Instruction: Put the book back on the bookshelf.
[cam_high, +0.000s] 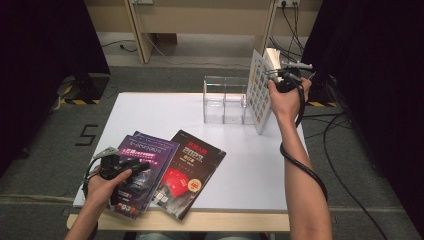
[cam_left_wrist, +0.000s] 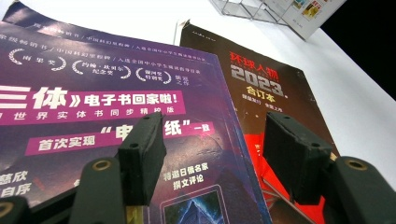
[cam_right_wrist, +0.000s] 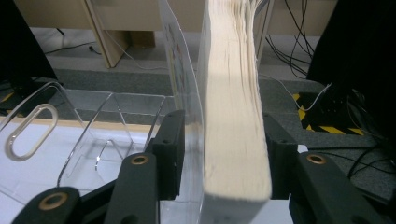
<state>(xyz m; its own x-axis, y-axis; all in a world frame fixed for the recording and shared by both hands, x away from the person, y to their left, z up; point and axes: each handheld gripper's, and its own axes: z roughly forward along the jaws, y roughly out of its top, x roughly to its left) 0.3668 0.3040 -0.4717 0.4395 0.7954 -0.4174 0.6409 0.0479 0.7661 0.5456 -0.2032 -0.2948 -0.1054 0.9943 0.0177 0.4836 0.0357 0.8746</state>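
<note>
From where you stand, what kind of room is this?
Probably a lab or recording workspace: a white table ringed by black curtains, loose black cables across grey carpet, and yellow-black hazard tape on the floor.

Lighting from overhead, even on the white table; surroundings fall to near black at both sides. The high view is soft throughout. Glossy purple magazine shows mild sheen. Book's page edge blurs close to the lens (overexposed, pale), jaws likewise soft.
</note>
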